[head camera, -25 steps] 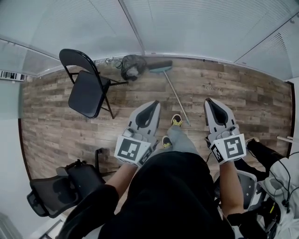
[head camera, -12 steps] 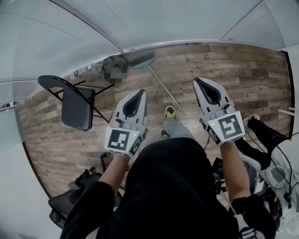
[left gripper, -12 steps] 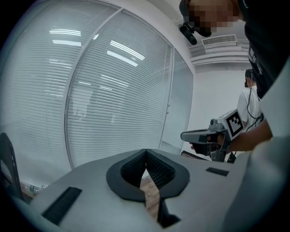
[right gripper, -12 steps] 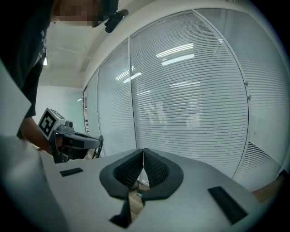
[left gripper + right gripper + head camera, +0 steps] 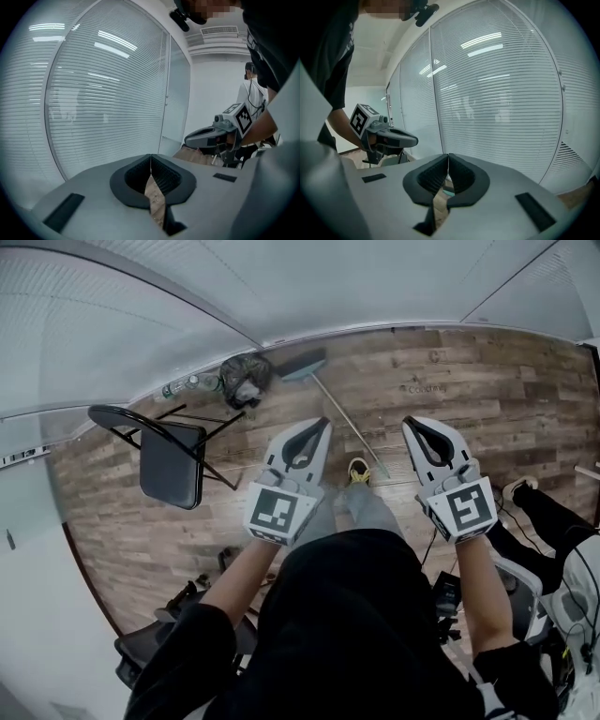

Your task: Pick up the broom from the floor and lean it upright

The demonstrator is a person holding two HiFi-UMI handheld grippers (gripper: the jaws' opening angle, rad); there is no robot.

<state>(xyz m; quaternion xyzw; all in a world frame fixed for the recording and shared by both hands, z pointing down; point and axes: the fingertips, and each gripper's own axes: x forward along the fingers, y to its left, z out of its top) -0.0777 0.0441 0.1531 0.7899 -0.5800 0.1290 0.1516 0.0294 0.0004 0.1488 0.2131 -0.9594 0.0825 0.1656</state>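
Note:
The broom (image 5: 302,364) lies on the wooden floor by the glass wall, its teal head near the wall. Its thin handle (image 5: 349,424) runs toward my feet. In the head view both grippers are held out in front of me, above the floor and apart from the broom. My left gripper (image 5: 323,423) is left of the handle and my right gripper (image 5: 410,423) is right of it. Each is shut with nothing in it. The left gripper view shows closed jaws (image 5: 151,157) in front of blinds. The right gripper view shows the same (image 5: 448,156).
A black folding chair (image 5: 172,463) stands at the left. A dark bag (image 5: 242,377) and a bottle (image 5: 180,386) lie by the wall next to the broom head. A black office chair (image 5: 155,648) is behind me on the left. A person's leg (image 5: 544,519) is at the right.
Both grippers have moved forward and down. The left one has come nearer the broom handle. The view has turned, so the folding chair now sits further left. Jaws stay shut.

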